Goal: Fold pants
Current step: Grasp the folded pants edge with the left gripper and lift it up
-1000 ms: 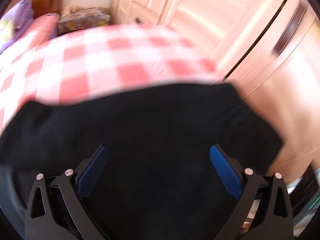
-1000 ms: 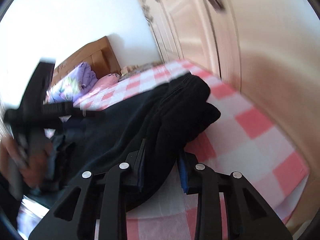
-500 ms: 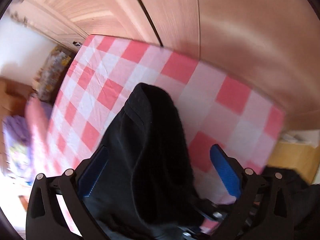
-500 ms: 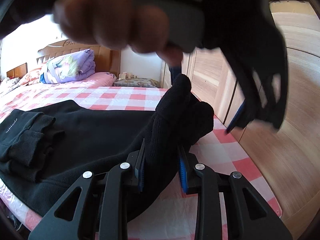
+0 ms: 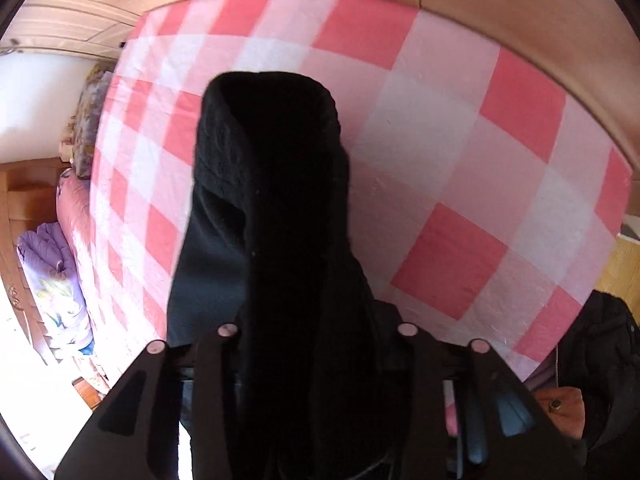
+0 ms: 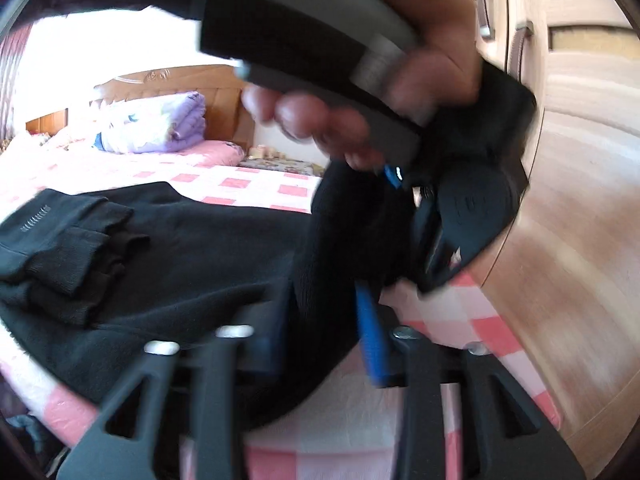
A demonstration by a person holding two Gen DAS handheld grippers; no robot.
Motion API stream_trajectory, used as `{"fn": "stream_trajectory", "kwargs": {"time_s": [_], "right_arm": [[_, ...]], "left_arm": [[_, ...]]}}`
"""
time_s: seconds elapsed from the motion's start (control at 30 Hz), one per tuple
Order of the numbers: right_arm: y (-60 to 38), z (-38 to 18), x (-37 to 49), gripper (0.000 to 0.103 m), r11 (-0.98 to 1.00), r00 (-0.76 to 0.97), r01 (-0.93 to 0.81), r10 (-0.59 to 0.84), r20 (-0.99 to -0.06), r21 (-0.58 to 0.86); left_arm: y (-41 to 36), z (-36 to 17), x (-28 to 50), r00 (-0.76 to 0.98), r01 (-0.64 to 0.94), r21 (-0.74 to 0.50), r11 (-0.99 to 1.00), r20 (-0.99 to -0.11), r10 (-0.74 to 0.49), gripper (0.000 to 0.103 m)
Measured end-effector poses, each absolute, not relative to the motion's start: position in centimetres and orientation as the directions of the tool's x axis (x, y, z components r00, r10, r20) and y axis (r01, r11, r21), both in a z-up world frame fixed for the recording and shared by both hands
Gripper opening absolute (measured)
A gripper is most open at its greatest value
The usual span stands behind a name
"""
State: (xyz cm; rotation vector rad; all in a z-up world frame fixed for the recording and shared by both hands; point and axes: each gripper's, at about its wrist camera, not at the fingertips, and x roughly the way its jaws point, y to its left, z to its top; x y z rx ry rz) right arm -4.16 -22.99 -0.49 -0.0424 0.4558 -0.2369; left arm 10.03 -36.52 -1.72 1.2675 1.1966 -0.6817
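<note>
Left gripper [image 5: 316, 344] jaws are closing on a bunched fold of the black pants [image 5: 276, 216], cloth filling the gap (pads hidden by it). Right gripper [image 6: 324, 320] jaws are opening, pants fabric between the blue pads [image 6: 372, 336], contact blurred. From the right wrist view the left gripper [image 6: 404, 200] is coming down onto the same raised fold, a hand [image 6: 360, 92] wrapped round its handle. The rest of the pants is lying flat on the pink checked bedsheet [image 5: 460, 160], cuffs [image 6: 60, 248] stacked at the left. Purple quilt [image 6: 160, 124] sitting by the headboard [image 6: 224, 92], wardrobe [image 6: 580, 120] beside the bed.
</note>
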Motion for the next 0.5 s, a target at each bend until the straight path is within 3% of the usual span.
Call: {"fn": "stream_trajectory", "kwargs": {"time_s": [0.03, 0.13, 0.27, 0.43, 0.5], "right_arm": [[-23.2, -0.7, -4.9, 0.097, 0.974, 0.875, 0.219, -0.222, -0.431, -0.056], [-23.7, -1.5, -5.5, 0.098, 0.982, 0.865, 0.182, -0.137, -0.483, 0.046], [-21.8, -1.1, -4.0, 0.098, 0.99, 0.862, 0.114, -0.059, -0.503, 0.078], [-16.7, 0.7, -2.6, 0.098, 0.999, 0.884, -0.013, 0.025, -0.467, 0.03], [-13.5, 1.2, -1.9, 0.098, 0.997, 0.889, -0.048, 0.012, -0.457, -0.066]], "left_arm": [[-35.9, -0.7, 10.0, 0.311, 0.903, 0.352, 0.245, -0.931, 0.19, 0.034], [-33.5, 2.9, 9.5, 0.346, 0.889, 0.363, 0.278, -0.932, 0.112, 0.033], [-28.5, 8.6, 9.5, 0.35, 0.871, 0.324, 0.37, -0.937, -0.006, 0.033], [-19.1, 16.2, 11.0, 0.358, 0.809, 0.222, 0.545, -0.92, -0.158, 0.031], [-13.9, 19.0, 11.7, 0.369, 0.771, 0.168, 0.615, -0.904, -0.216, 0.028]]}}
